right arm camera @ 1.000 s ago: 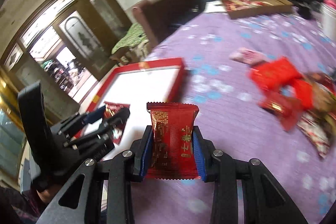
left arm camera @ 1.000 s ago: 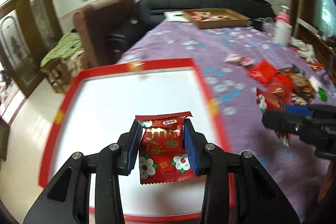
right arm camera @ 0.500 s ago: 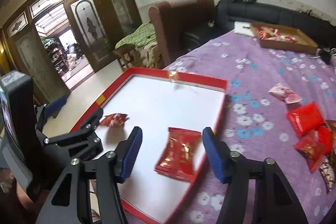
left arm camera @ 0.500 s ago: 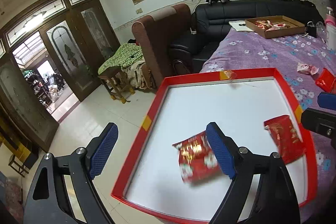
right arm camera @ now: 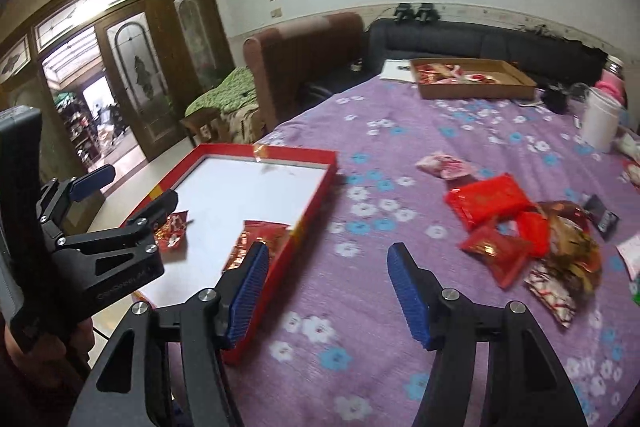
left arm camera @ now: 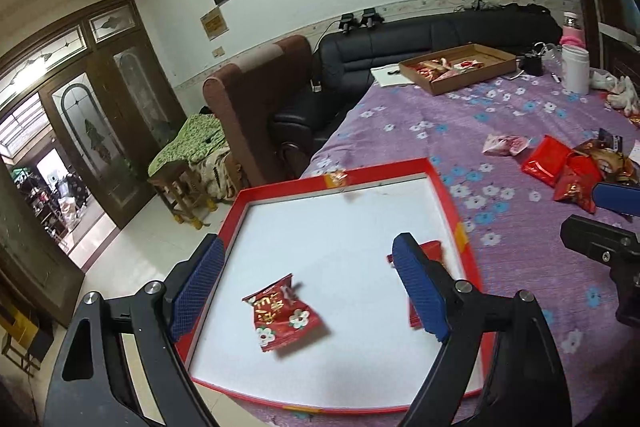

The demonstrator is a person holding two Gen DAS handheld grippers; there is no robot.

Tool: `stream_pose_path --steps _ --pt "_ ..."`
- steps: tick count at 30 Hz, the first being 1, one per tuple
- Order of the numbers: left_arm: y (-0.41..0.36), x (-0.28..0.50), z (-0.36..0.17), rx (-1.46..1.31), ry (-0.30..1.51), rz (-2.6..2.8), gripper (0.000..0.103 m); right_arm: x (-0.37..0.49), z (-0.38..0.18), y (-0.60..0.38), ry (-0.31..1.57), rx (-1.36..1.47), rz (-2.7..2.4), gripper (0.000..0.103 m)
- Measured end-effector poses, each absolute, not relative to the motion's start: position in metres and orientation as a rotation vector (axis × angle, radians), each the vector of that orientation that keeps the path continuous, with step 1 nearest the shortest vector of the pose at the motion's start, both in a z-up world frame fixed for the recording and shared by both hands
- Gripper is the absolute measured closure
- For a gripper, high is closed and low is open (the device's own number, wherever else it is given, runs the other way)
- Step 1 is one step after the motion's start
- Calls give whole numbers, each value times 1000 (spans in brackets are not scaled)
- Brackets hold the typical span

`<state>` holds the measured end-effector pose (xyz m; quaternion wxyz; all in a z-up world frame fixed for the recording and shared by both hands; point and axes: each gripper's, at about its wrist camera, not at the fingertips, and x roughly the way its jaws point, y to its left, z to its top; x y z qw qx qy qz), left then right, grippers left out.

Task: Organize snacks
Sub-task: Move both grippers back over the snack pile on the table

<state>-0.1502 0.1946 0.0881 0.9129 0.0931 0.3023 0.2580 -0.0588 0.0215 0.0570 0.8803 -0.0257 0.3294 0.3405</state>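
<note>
red-rimmed tray (left arm camera: 448,187), flat white floor, two crinkly foil packets (left arm camera: 284,311) inside | left gripper (left arm camera: 308,291) spread, empty | right gripper (right arm camera: 328,291) spread, empty

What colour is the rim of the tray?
Red; the tray rim shows best in the left wrist view.

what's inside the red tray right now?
Two red snack packets lie on the white floor of the red tray: a flowered packet and a second packet by the right wall, partly hidden by a gripper finger in the left view.
</note>
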Motion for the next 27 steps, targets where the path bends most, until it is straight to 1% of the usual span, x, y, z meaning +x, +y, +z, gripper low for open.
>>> stream_pose_path --steps 23,27 --pt "148 -122 84 238 651 462 16 -43 51 -28 703 21 631 39" --pt "131 -106 77 261 686 397 16 -37 48 -47 707 12 585 39"
